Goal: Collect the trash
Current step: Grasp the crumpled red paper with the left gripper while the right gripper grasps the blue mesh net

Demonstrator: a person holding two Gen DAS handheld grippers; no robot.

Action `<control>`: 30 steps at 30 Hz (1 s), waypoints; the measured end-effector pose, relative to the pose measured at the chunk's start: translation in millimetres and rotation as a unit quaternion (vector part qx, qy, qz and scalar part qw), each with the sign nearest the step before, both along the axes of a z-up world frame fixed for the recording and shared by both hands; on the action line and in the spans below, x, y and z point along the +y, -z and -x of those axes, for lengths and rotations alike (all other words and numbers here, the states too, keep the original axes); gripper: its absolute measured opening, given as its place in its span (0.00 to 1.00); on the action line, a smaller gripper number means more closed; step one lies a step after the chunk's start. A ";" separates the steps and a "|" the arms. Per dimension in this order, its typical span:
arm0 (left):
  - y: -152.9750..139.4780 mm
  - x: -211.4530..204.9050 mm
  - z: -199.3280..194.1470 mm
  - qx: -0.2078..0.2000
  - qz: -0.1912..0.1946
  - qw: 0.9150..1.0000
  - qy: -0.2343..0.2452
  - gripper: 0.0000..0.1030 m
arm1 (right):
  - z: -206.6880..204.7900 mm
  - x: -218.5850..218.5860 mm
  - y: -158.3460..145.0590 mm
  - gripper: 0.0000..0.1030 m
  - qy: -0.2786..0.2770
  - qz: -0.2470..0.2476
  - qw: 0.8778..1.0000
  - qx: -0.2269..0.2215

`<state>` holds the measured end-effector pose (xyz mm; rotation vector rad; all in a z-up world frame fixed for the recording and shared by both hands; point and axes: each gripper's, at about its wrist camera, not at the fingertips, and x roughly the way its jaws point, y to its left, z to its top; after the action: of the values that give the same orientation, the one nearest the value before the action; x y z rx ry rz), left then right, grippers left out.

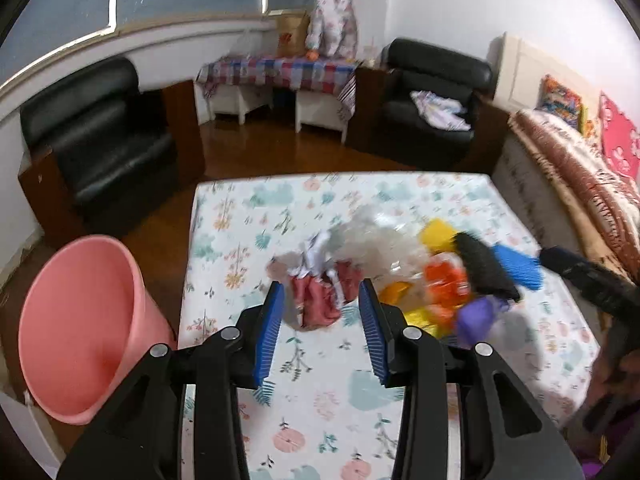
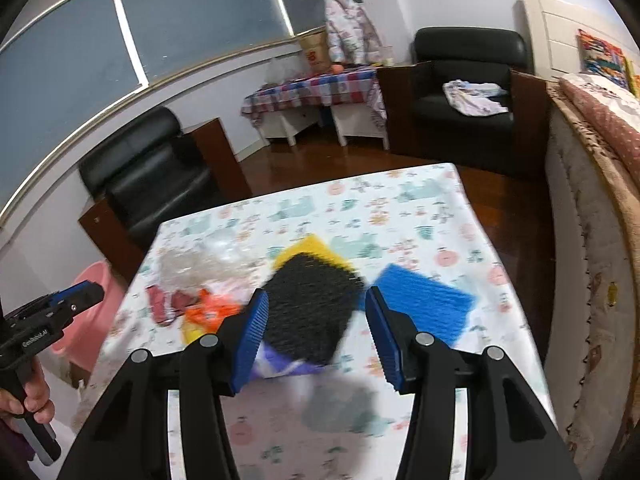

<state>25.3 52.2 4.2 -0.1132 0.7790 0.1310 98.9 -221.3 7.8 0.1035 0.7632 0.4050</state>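
I see both tongs, left tongs point(image 1: 322, 300) and right tongs point(image 2: 316, 312), gaping and empty above the trash pile point(image 1: 400, 272) on the desk point(image 1: 320, 400), so a hasty close could scatter wrappers away from the pink bin point(image 1: 80, 320).

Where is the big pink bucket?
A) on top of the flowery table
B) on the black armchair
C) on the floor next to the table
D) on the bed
C: the pink bucket stands on the brown floor just off the left edge of the table, not on it, and well away from the black armchair.
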 end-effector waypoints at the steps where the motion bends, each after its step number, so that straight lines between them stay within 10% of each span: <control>1: 4.7 3.2 -4.4 0.007 0.005 1.000 -0.004 0.38 | -2.8 -4.0 1.9 0.50 0.005 0.001 1.000 0.003; 14: 59.2 21.8 -54.3 0.074 0.049 0.995 -0.043 0.37 | -37.7 -39.5 29.4 0.59 -0.006 0.017 0.999 0.046; 22: 53.7 27.2 -42.9 0.061 0.044 0.996 -0.048 0.11 | -51.4 -18.0 54.7 0.59 -0.040 0.088 0.993 0.066; 24: 51.1 29.1 -38.0 0.060 0.041 0.996 -0.054 0.11 | -51.2 -16.3 57.7 0.51 -0.041 0.102 0.992 0.068; 26: 48.2 29.8 -32.4 0.057 0.038 0.996 -0.055 0.11 | -52.4 -16.5 60.7 0.18 -0.028 0.123 0.989 0.071; 30: 39.3 32.5 -16.9 0.047 0.039 0.996 -0.057 0.11 | -50.3 -29.2 58.2 0.00 -0.014 0.115 0.991 0.071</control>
<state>42.3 84.7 -35.1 -0.2270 0.8729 0.2148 149.2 -250.5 -50.4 -0.0963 0.9484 0.3365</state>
